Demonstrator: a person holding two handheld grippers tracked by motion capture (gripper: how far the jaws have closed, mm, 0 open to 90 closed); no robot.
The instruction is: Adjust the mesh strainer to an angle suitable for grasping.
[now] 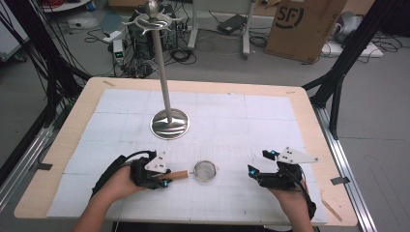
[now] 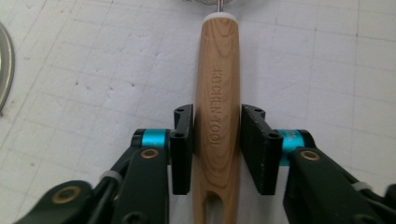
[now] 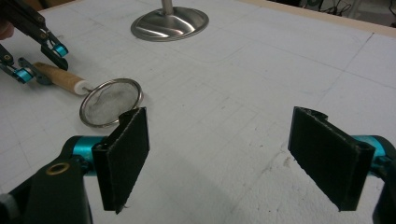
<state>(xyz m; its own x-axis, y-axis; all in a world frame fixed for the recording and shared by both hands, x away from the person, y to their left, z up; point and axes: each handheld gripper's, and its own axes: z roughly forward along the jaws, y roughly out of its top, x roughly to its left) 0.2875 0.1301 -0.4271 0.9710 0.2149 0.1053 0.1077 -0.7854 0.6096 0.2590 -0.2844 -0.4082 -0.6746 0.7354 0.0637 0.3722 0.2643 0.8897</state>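
- Strainer (image 1: 205,171): small, round wire mesh, wooden handle (image 2: 217,116) stamped "KITCHEN TOOL"; lay flat on the white-covered desk (image 1: 251,121), near its front edge, between the two tools.
- Left tool (image 1: 162,180): pads (image 2: 182,147) on either side of the handle; the left pad touched it, a thin gap showed at the right; not clenched.
- Right tool (image 3: 233,158): released, jaws wide apart, nothing between.
- Steel stand (image 1: 168,123): upright, behind the strainer.

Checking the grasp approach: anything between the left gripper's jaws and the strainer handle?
Nothing visible. In the left gripper view the left gripper straddles the wooden handle of the strainer; one pad looks against the wood, the other stands a thin gap off. Only bare table lies around it. The right gripper hangs open, apart.
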